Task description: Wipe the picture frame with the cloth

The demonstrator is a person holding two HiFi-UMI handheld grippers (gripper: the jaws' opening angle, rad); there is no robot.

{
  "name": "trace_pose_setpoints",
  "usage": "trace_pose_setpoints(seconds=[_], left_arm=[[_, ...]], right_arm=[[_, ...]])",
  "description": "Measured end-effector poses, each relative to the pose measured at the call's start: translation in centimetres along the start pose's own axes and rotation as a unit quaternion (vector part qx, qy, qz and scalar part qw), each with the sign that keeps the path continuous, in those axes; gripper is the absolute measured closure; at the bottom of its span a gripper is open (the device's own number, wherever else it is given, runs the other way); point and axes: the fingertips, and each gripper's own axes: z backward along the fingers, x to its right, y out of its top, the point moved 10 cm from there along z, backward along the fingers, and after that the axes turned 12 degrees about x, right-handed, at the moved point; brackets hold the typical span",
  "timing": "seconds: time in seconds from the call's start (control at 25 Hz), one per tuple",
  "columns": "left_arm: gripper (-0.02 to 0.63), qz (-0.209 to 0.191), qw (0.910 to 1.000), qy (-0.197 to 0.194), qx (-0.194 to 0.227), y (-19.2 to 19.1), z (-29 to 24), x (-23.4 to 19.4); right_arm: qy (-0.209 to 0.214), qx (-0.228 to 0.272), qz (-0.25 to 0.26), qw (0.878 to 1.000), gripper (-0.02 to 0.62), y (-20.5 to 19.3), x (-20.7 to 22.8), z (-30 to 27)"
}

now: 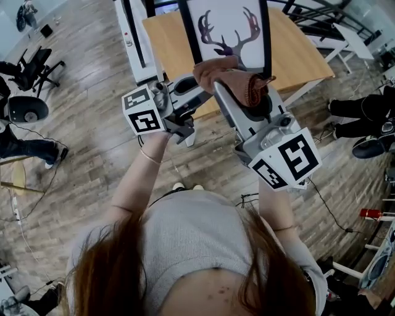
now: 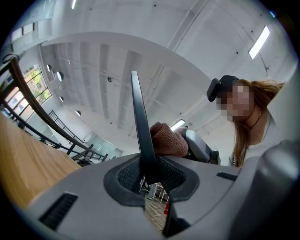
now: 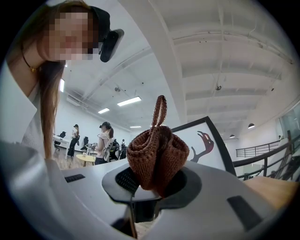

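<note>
Pinches black-rimmed antler-print picture frame [image 1: 225, 24] by lower edge in left hand-held gripper [image 2: 149, 174], upright over wooden worktop [image 1: 296, 55]. Clamps bunched brown knitted cloth [image 3: 157, 157] in right hand-held gripper [image 3: 152, 182], against frame's front.

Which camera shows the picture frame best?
The head view: the picture frame faces it, antler print visible. The left gripper view shows only its dark edge, clamped in the left gripper. The right gripper view shows one corner behind the cloth.
</note>
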Motion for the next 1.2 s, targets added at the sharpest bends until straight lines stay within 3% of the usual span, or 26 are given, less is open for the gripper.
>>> trace_pose_setpoints(seconds=[0.44,0.64,0.84,1.0,1.2], left_arm=[[0.532,0.0,1.0,0.0,0.007,0.0,0.0,0.4],[0.532,-0.002,0.9997,0.017,0.017,-0.2,0.3,0.0],[0.532,-0.007,0.9994,0.023,0.027,-0.6,0.0,-0.1],[0.532,-0.012,0.9994,0.024,0.02,-0.4,0.2,0.3],[0.532,-0.008,0.9996,0.021,0.016,-0.2,0.2,0.6]], right_arm=[[-0.004,0.036,-0.008,0.999,0.499,0.8,-0.7,1.6],[0.008,0.056,-0.042,0.998,0.499,1.7,-0.1,3.7],[-0.009,0.072,-0.069,0.995,0.499,1.6,1.8,5.2],[-0.028,0.144,-0.055,0.988,0.499,4.2,3.0,4.3],[-0.034,0.228,0.005,0.973,0.499,9.3,4.6,0.5]])
